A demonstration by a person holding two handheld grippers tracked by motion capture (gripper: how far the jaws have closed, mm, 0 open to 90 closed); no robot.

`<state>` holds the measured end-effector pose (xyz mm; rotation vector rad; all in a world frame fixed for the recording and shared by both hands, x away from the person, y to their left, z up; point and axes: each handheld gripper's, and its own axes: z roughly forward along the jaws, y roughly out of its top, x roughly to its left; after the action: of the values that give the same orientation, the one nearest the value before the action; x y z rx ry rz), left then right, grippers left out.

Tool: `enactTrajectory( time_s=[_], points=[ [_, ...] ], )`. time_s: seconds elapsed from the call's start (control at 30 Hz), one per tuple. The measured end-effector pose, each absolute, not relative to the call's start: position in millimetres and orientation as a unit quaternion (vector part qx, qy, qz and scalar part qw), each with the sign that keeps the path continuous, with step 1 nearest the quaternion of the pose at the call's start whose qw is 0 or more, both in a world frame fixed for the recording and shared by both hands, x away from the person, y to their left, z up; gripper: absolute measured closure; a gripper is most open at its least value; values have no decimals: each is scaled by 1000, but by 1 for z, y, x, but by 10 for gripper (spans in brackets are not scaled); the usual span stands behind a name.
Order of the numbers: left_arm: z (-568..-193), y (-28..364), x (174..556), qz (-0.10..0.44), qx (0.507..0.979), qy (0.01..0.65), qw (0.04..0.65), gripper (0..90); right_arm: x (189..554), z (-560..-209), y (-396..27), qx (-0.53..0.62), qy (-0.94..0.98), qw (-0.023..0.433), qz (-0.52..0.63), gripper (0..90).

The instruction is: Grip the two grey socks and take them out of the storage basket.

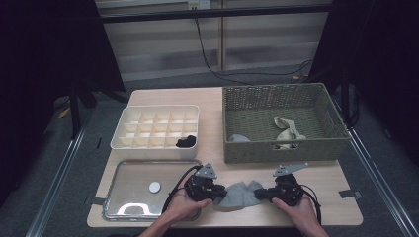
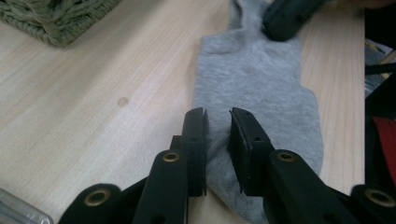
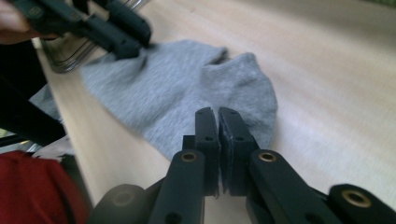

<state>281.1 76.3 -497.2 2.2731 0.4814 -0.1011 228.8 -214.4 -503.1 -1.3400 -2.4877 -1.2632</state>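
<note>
Both pairs of fingers sit over the grey sock (image 1: 238, 194) lying flat at the near edge of my table (image 1: 217, 106): my left gripper (image 2: 218, 116) has its jaws a little apart above one end with nothing pinched between them, while my right gripper (image 3: 217, 114) has its jaws pressed together at the other end, though I cannot tell whether fabric is caught there. Just left of the sock lies a metal tray (image 1: 129, 183), and farther off stand a white divided organiser (image 1: 154, 127) and a woven basket (image 1: 284, 124).

Sock (image 1: 239, 194) on table (image 1: 341, 182), before basket (image 1: 284, 148)
</note>
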Motion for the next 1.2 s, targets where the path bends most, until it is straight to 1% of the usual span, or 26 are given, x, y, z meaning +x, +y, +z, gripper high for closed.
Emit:
enactTrajectory(
  time_s=[0.07,0.2,0.27,0.37,0.5,0.57,0.6,0.7,0.83,0.93,0.97,1.07,1.2],
  points=[
    [-497,76,281,-41,895,191,401,747,226,-503,-216,-435,-802,28,-408,859],
    [-489,78,278,-46,888,189,417,759,225,-500,-219,-437,-798,24,-414,825],
    [-482,81,273,-57,884,180,427,769,226,-498,-220,-438,-793,23,-423,822],
    [-481,80,265,-66,886,171,427,774,228,-496,-219,-438,-789,21,-431,824],
    [-486,75,259,-70,897,155,409,768,234,-493,-217,-440,-782,13,-442,834],
    [-487,74,259,-69,901,153,401,757,236,-493,-216,-440,-782,14,-442,832],
    [-489,72,259,-67,906,145,392,748,241,-493,-213,-429,-789,11,-440,800],
    [-493,70,257,-60,915,138,374,723,248,-497,-213,-432,-791,15,-433,790],
    [-493,73,258,-62,914,138,375,707,250,-504,-215,-432,-798,18,-420,765],
    [-492,76,260,-68,917,139,368,653,249,-503,-216,-433,-799,13,-416,740],
    [-492,79,261,-67,917,139,368,635,247,-503,-216,-432,-800,11,-417,717],
    [-491,86,262,-62,919,142,363,618,244,-502,-215,-429,-804,4,-412,717],
    [-493,91,263,-65,912,151,377,618,241,-502,-218,-431,-804,4,-410,718]
  ],
)
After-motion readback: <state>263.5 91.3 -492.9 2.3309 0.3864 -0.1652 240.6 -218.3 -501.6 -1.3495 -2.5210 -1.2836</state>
